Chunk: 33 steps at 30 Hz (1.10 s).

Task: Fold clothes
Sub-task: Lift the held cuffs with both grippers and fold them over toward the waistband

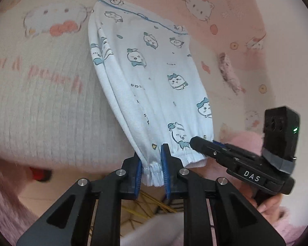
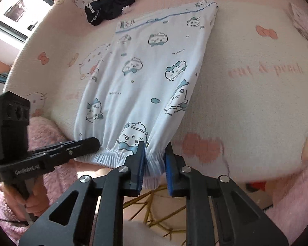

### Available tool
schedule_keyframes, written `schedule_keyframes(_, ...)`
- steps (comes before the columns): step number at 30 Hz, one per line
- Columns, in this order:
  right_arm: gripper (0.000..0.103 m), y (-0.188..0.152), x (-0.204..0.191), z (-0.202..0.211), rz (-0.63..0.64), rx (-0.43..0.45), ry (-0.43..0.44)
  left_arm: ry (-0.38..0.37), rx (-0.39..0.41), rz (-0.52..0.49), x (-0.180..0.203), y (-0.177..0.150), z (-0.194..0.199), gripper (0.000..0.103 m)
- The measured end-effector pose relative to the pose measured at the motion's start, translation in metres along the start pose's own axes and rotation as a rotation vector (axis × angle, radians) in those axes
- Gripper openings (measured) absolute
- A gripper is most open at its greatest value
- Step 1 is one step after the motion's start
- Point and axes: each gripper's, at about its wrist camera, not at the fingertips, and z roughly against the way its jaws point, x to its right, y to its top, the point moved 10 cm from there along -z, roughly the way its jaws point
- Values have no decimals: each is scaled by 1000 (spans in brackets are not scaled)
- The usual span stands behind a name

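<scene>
Left gripper (image 1: 152, 172) clamping the elastic hem of the pale blue printed garment (image 1: 145, 78), blue pads pressing the gathered fabric. Right gripper (image 2: 154, 170) pinching the same hem further along, jaws closing on cloth. Garment lying flat, stretching away over the pink cartoon-print blanket (image 2: 246, 94). Black bundled clothing (image 2: 109, 5) resting beyond the garment's far edge, near but apart.

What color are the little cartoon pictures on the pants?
Blue and white critters on pale blue pants, clearest in the right wrist view.
</scene>
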Motion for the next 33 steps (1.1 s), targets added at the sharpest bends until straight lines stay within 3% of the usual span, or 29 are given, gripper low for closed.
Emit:
schedule_keyframes(3, 17, -26, 21, 22, -35, -18, 29, -37, -32, 31, -3, -8, 3, 18)
schedule_keyframes(8, 17, -20, 60, 74, -72, -9, 50, -67, -48, 74, -5, 9, 3, 18)
schedule_keyframes(16, 17, 39, 73, 100, -95, 24, 93, -118, -24, 104, -2, 76, 2, 18)
schedule_keyframes(18, 21, 74, 70, 91, -87, 52, 77, -127, -21, 108, -5, 105, -5, 18)
schedule_keyframes(20, 30, 104, 79, 83, -93, 84, 35, -136, -17, 112, -8, 133, -12, 26)
schedule_keyframes(21, 34, 116, 86, 79, -104, 98, 6, -141, -16, 114, -10, 147, -16, 46)
schedule_keyframes(22, 40, 128, 93, 76, -112, 110, -25, -127, -10, 106, -12, 159, -18, 57)
schedule_keyframes(25, 42, 146, 113, 79, -111, 138, -118, 21, 27, 11, -24, 176, -18, 57)
schedule_keyframes(27, 46, 148, 116, 88, -80, 172, -109, 70, 13, -74, -24, 167, -24, 57)
schedule_keyframes(28, 54, 147, 117, 92, -63, 185, -106, 95, 6, -116, -24, 162, -26, 57)
schedule_keyframes(33, 56, 115, 124, 71, 74, 85, -156, 218, -29, -320, -25, 141, -40, 57)
